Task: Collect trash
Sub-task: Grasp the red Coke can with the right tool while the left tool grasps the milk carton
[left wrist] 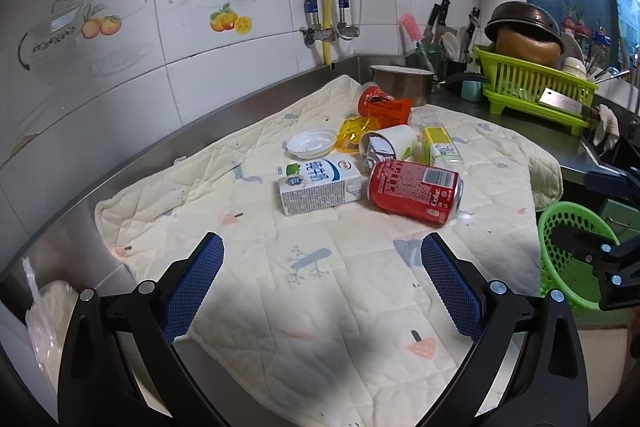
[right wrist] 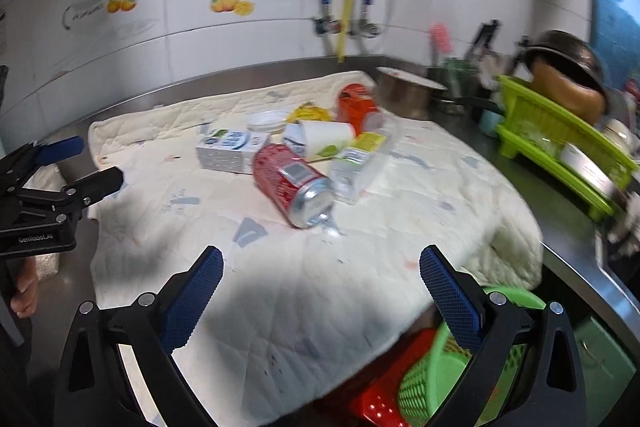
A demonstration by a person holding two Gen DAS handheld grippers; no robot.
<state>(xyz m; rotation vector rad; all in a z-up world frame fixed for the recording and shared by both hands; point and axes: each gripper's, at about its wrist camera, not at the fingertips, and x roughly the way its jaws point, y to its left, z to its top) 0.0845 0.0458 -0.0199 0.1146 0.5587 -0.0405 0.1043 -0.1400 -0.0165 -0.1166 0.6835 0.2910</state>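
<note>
A heap of trash lies on a quilted cream mat (left wrist: 320, 287) (right wrist: 320, 287): a red Coke can (left wrist: 414, 189) (right wrist: 292, 183) on its side, a white milk carton (left wrist: 320, 183) (right wrist: 230, 145), a white paper cup (left wrist: 386, 143) (right wrist: 324, 139), a yellow-green carton (left wrist: 440, 147) (right wrist: 356, 159), an orange-red tub (left wrist: 384, 105) (right wrist: 356, 103), a yellow wrapper (left wrist: 354, 131) (right wrist: 312, 113) and a white lid (left wrist: 312, 143) (right wrist: 268, 121). My left gripper (left wrist: 322, 263) (right wrist: 80, 163) is open, short of the carton. My right gripper (right wrist: 320, 277) (left wrist: 588, 239) is open and empty over the mat's near edge.
A green mesh basket (left wrist: 568, 259) (right wrist: 440, 379) sits below the counter's right edge beside a red stool (right wrist: 380, 395). A green dish rack (left wrist: 536, 83) (right wrist: 560, 147) with a pot, a steel pan (left wrist: 402, 83) and a utensil holder stand at the back right. A plastic bag (left wrist: 48, 327) lies left.
</note>
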